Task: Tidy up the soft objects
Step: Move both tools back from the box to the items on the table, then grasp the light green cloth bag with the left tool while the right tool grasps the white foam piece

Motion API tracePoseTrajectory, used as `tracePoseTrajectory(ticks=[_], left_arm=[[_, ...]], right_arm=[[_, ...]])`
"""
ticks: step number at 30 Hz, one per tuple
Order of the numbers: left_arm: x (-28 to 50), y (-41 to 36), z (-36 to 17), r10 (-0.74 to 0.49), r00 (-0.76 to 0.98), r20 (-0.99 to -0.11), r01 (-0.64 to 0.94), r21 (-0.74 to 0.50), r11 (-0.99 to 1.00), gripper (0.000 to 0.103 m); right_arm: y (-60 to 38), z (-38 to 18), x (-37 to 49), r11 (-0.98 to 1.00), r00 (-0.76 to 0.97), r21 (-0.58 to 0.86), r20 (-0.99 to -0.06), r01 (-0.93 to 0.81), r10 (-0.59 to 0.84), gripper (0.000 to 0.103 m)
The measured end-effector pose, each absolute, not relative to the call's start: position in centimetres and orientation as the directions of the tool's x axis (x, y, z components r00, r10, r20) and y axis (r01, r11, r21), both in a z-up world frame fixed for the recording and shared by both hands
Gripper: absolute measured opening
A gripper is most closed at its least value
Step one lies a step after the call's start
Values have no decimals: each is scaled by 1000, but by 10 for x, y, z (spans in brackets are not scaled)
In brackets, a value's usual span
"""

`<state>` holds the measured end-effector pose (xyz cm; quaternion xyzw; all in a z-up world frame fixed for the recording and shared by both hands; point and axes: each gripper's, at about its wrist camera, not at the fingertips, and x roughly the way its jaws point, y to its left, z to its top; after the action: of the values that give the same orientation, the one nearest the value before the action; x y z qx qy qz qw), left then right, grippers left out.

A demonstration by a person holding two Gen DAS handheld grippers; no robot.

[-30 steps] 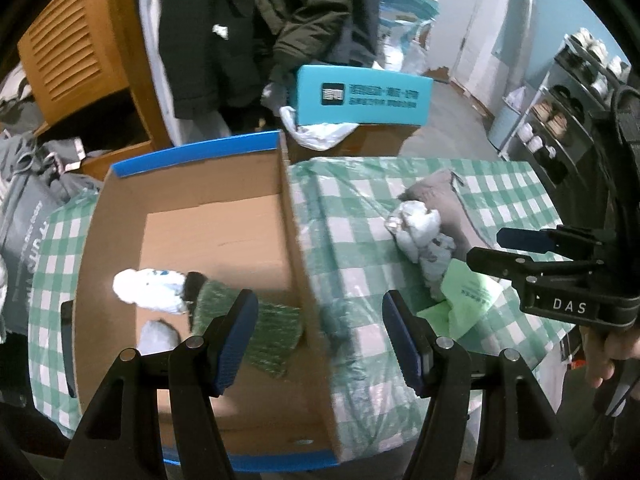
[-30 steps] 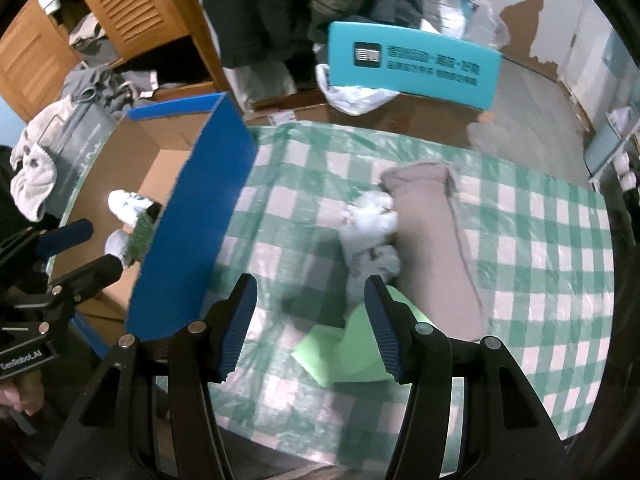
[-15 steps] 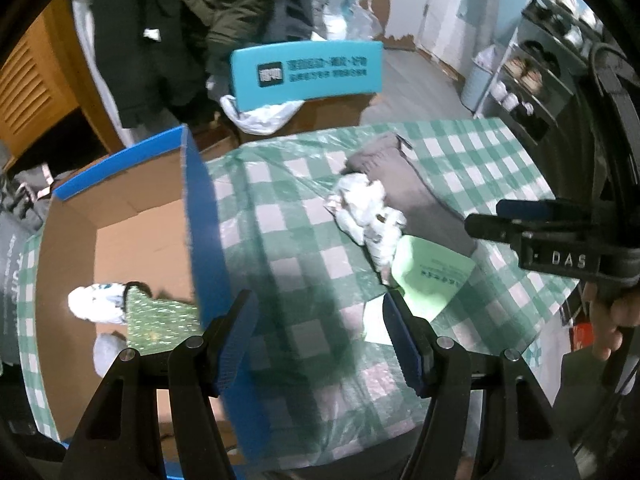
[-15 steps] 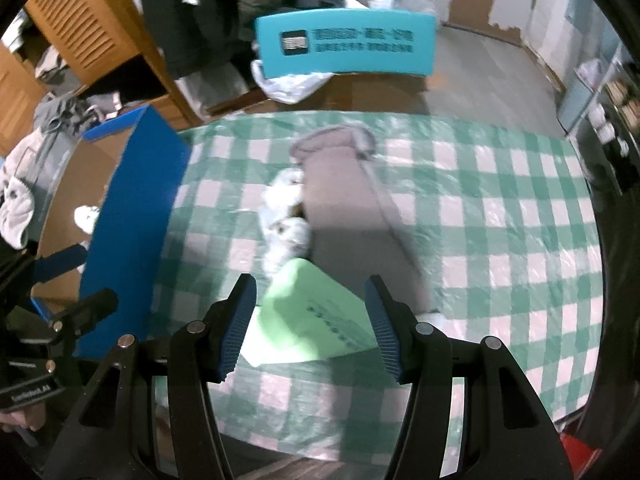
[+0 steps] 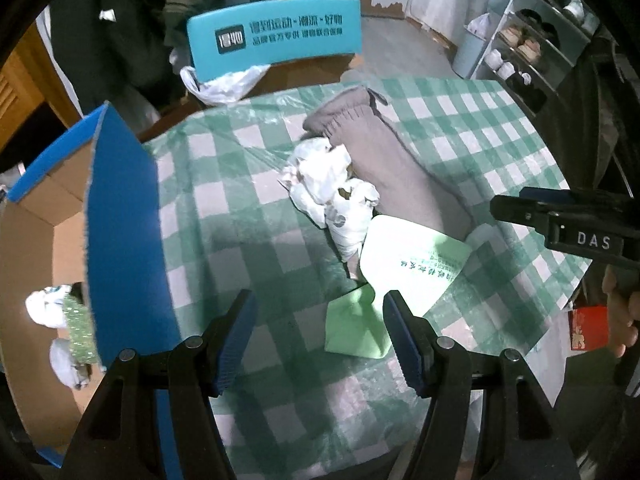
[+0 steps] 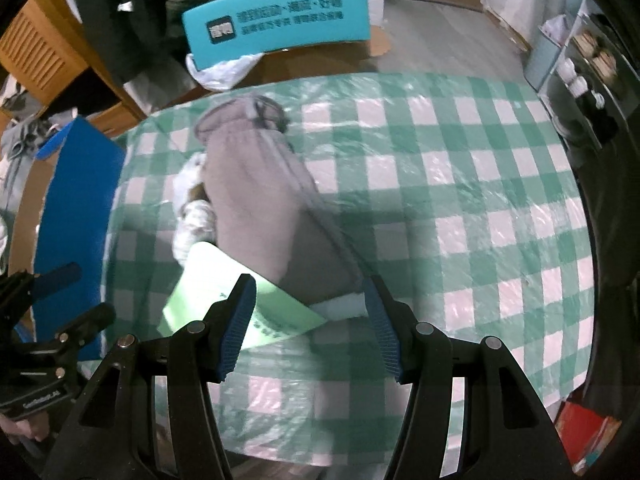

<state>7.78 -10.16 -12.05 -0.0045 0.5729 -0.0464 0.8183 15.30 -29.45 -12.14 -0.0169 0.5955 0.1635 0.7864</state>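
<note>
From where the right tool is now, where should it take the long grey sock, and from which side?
Grip the grey sock across its near end, from above: it lies flat and narrow on the checked cloth, and that end already sits between the open right tool.

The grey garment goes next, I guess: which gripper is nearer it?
Right. The right gripper hovers over the grey garment's near end; the left gripper hangs over the green packet beside it.

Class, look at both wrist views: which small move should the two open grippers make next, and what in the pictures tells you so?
Probably lower the right gripper onto the grey garment. Its jaws are open and empty with the garment's near end between them, while socks already lie in the cardboard box. The left gripper hangs over green paper.
</note>
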Motion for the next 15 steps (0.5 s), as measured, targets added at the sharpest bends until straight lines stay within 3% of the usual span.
tracePoseTrajectory(ticks=[15], left_arm=[[98,-125,-161,-121,262,-957,72,-105,992,67]], right_arm=[[-314,-177,165,968,154,128,-975,-216,163,57]])
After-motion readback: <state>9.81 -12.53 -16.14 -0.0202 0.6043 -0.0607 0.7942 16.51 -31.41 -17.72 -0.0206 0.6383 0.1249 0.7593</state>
